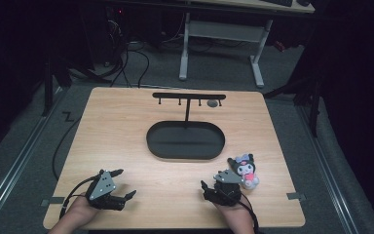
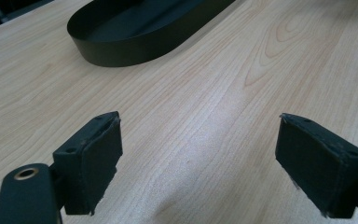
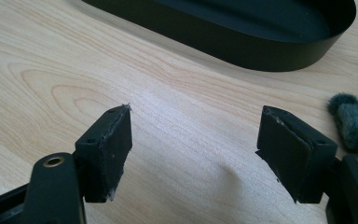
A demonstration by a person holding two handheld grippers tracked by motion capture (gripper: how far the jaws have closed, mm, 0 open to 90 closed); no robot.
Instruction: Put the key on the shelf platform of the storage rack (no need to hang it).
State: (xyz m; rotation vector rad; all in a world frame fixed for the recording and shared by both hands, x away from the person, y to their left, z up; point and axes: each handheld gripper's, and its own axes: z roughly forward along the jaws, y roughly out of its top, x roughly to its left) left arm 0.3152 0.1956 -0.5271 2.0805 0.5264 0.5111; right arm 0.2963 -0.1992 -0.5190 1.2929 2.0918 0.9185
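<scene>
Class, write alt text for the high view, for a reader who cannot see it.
A person's two open grippers, left gripper and right gripper, rest near the wooden table's front edge. A plush toy lies beside the right one; a black oval tray with a hook stand sits beyond.

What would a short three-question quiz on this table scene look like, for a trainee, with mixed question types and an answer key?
1. True or false: the plush toy lies inside the black oval tray.
2. Multiple choice: the left gripper is A) shut on the toy, B) open over bare wood, C) shut on the tray rim.
3. Fill in the blank: the plush toy sits nearest the ____ gripper.

Key:
1. False. The toy lies on the wooden table, outside the tray, near its right end.
2. B. In the left gripper view its jaws stand wide apart with nothing between them.
3. Right. The toy is just beside the right gripper, whose jaws are also open.
</scene>
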